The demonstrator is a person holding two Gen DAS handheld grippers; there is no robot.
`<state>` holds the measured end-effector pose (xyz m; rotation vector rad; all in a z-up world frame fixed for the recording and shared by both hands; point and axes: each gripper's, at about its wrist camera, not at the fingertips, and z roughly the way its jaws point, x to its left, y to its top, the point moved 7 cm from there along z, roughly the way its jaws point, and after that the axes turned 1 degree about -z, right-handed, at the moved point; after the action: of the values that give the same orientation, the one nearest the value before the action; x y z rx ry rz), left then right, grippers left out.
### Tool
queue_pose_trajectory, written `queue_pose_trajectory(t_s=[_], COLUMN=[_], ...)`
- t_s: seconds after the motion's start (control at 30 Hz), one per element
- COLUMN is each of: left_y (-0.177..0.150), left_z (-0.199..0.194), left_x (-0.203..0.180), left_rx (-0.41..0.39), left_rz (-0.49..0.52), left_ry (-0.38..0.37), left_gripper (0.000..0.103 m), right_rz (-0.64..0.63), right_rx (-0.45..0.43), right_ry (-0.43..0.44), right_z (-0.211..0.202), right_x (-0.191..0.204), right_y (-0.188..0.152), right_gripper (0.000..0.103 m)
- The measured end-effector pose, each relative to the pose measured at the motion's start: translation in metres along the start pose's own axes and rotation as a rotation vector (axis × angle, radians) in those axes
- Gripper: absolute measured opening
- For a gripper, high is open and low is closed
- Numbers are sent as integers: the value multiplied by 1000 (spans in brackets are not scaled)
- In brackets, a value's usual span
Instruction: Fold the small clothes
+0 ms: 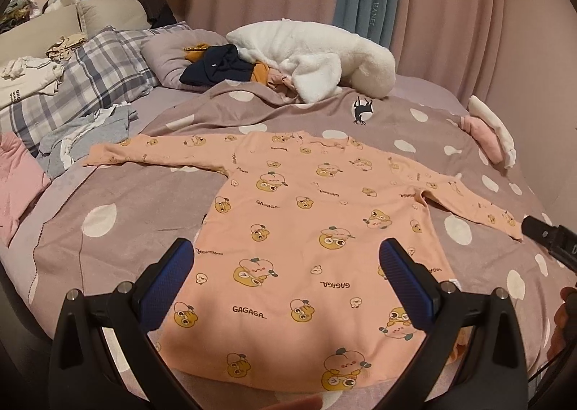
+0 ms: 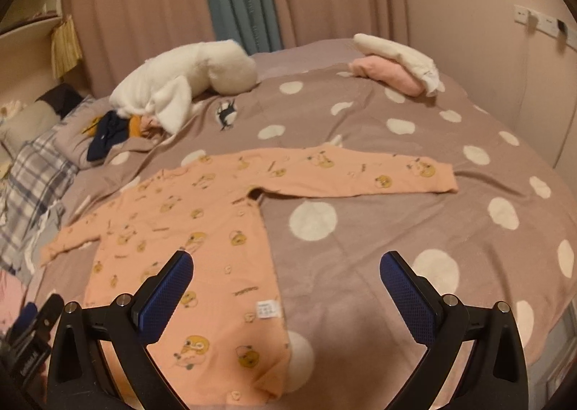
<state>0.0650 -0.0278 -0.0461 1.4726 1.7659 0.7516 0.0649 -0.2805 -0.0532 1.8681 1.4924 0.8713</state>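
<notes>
We hold both claws spread apart and empty above the peach long-sleeved cotton top printed with cartoon bears (image 1: 310,229), which lies flat across the middle of the frame on the mauve bedspread with white dots (image 1: 119,208), sleeves out to either side. We judge it light, limp and thin, so it will sag and drag once lifted. The left claw (image 1: 286,276) hangs over the hem; the right claw (image 2: 286,287) sits beside the side seam. We judge the best holds to be a sleeve cuff and the shoulder seam.
</notes>
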Motion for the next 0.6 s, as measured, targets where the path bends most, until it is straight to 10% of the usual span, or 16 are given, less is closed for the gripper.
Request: queue_pose_trajectory(t_s=[0.6], left_y=[1], left_z=[-1], left_x=[7], left_rx=[-5], left_rz=[-19], left_ry=[2], left_gripper=[103], right_rz=[-107], right_rx=[39], right_ry=[6], right_z=[15], right_x=[41], right_y=[-16], right_gripper=[103])
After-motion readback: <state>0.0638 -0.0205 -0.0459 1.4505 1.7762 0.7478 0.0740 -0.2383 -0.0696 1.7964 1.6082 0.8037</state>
